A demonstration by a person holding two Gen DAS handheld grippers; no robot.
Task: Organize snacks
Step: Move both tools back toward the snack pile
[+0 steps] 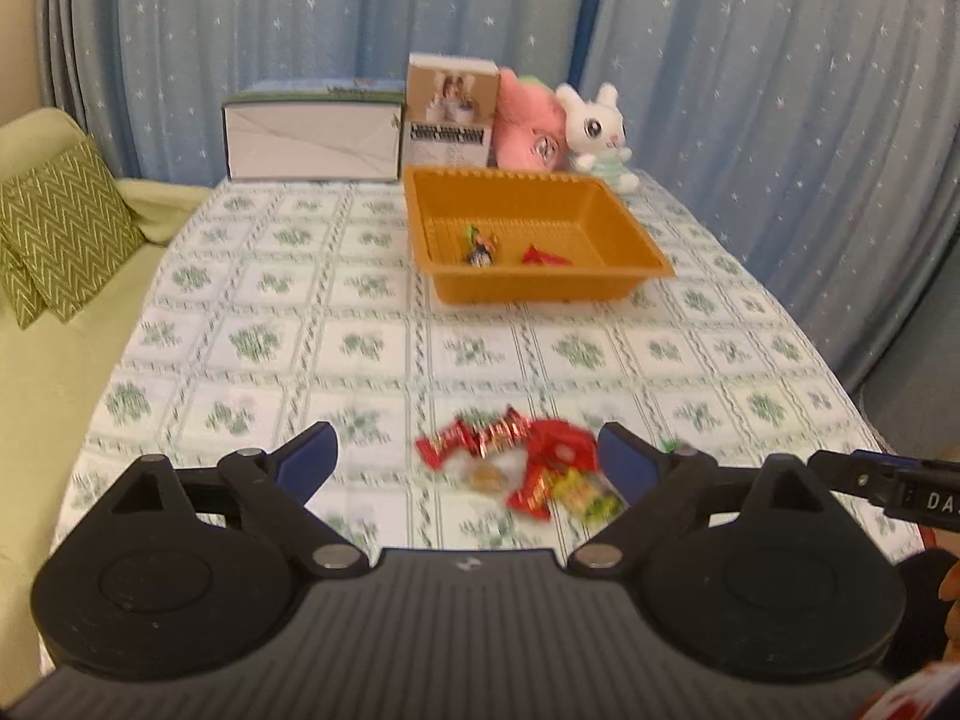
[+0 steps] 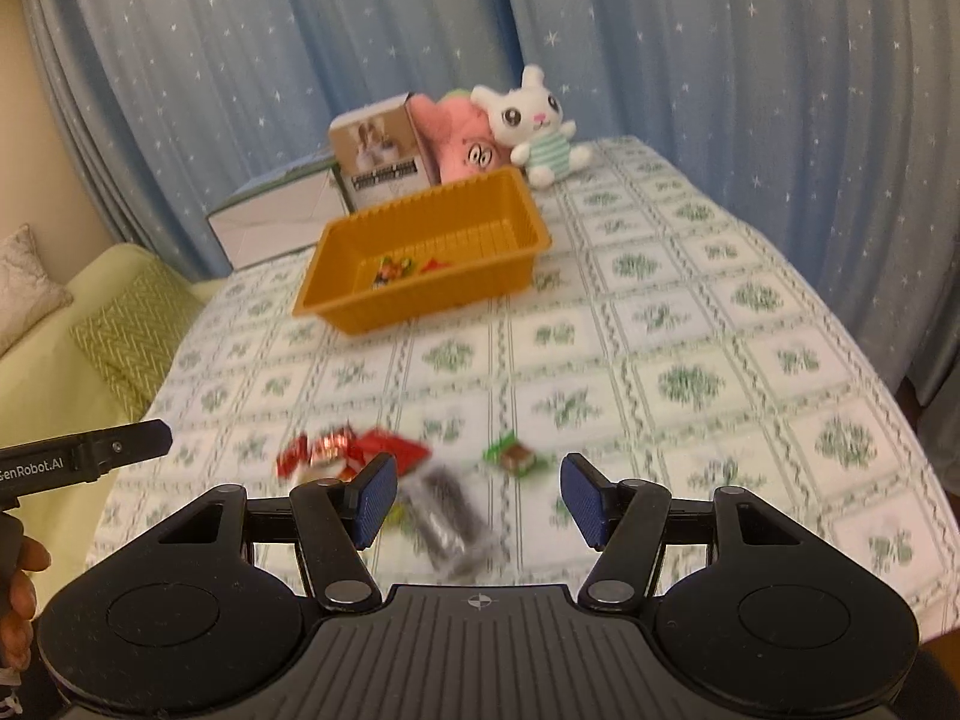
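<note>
Now over near edge of table (image 1: 252, 276), green-patterned cloth. Snack pile (image 1: 522, 468) heaped just ahead of both tools; orange basket (image 1: 624, 228) well beyond, toward far end, already holding two or three small wrapped pieces.

Left gripper (image 1: 468, 456): jaws spread wide, nothing between pads; red wrappers sit ahead in the gap, nearer the right-hand pad. Right gripper (image 2: 480, 495): jaws apart at a middling spread, pinching nothing. Dark packet (image 2: 447, 525) lies on cloth directly between and ahead of its pads, long axis running roughly along the pointing line, slightly slanted. Green candy (image 2: 516, 459) sits apart, just beyond, toward right pad.

Judgement: right tool better placed for dark packet, since pads straddle its narrow width; left tool nearer the red cluster.

Legible writing: "GenRobot.AI" on left tool's side in right wrist view; "DA…" cut off on right tool in left wrist view. Box print behind basket too blurred to read.
</note>
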